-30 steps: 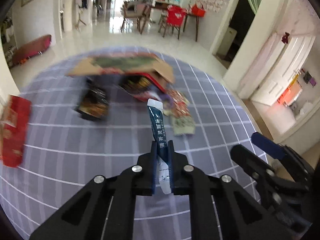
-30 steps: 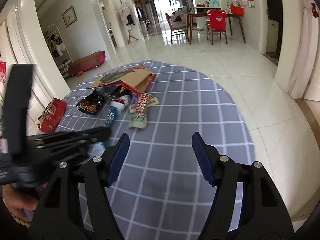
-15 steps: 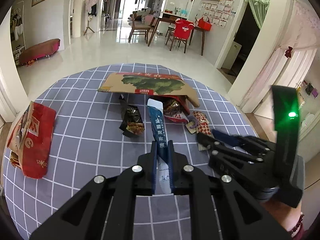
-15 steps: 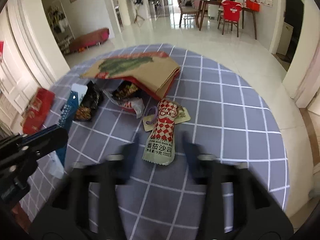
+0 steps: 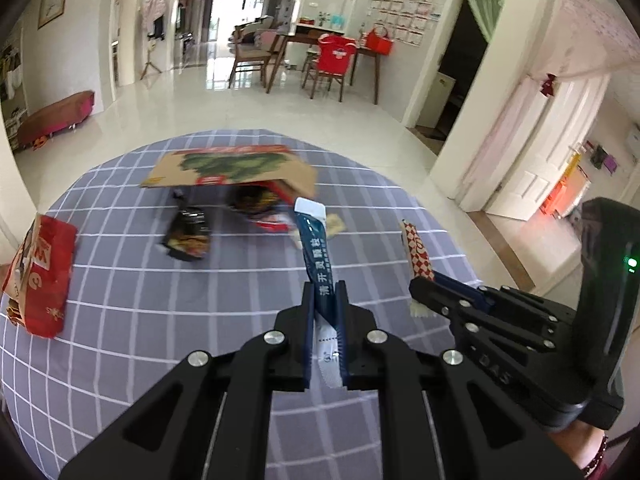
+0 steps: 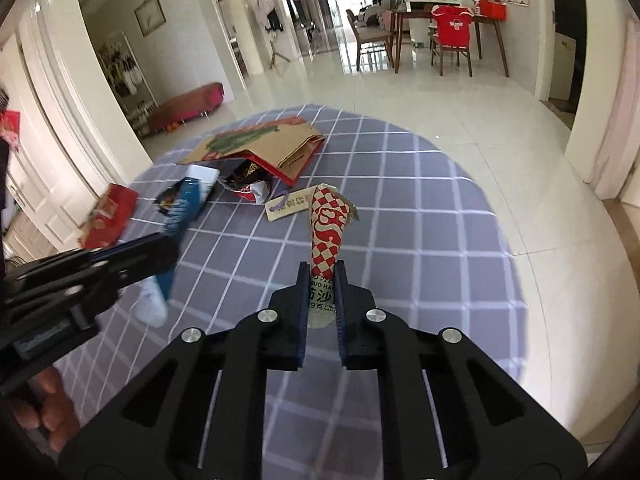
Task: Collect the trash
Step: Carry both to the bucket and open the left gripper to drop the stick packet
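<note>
My left gripper [image 5: 324, 288] is shut on a long blue sachet [image 5: 314, 240] that stands up and away from its jaws above the cloth. In the right wrist view the same sachet [image 6: 188, 200] and left gripper [image 6: 168, 244] show at the left. My right gripper [image 6: 322, 270] is closing its jaws on the lower end of a red and white checkered sauce packet [image 6: 328, 224], pads pressing on it. The packet rises off the table. From the left wrist view the right gripper [image 5: 418, 292] holds that packet [image 5: 416, 248] at the right.
The round table wears a grey checked cloth [image 5: 160, 320]. A flattened brown paper bag [image 5: 228, 168] lies at the far side over crumpled wrappers. A black snack wrapper [image 5: 188, 232], a red bag [image 5: 40, 276] at the left edge and a paper tag [image 6: 292, 204] lie around.
The right gripper went from wide open to closed on the checkered packet, which lay flat on the cloth and now stands lifted. The left gripper kept its sachet and rose slightly.
</note>
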Tool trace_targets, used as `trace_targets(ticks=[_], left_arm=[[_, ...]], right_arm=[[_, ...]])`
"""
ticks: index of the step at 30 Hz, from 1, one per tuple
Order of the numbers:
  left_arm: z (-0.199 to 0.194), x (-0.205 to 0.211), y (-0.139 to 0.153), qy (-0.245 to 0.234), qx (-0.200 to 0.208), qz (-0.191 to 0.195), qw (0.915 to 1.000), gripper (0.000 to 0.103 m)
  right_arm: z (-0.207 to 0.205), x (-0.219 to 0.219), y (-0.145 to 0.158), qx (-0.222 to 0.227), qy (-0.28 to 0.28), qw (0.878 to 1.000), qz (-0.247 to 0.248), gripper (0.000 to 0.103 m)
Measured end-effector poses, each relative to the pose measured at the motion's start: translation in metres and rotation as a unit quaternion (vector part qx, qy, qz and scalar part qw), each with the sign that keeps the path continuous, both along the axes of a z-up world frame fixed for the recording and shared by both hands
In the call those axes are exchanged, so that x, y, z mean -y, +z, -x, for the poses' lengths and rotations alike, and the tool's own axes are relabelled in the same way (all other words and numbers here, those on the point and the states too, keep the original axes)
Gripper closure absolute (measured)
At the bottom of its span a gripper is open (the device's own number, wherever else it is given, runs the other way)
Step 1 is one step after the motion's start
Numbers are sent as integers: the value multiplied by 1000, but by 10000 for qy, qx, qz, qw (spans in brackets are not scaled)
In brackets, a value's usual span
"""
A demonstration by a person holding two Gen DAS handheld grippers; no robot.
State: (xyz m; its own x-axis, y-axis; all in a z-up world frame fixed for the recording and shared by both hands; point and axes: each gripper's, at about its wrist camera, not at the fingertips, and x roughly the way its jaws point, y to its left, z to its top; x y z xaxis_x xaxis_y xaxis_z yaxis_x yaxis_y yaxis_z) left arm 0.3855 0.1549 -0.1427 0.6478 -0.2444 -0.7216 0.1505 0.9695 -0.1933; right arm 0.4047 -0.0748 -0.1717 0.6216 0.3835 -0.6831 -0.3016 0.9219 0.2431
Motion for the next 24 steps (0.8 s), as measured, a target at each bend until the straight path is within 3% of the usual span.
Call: trace_targets(ticks=[9, 24], left_arm=[[29, 104, 6, -774, -13, -20, 9970, 93], [55, 294, -48, -2181, -503, -301, 9742, 93]], right_arm=[[76, 110, 15, 292, -614, 9969, -393, 91], [166, 287, -34, 155, -2189, 9729, -723, 91]])
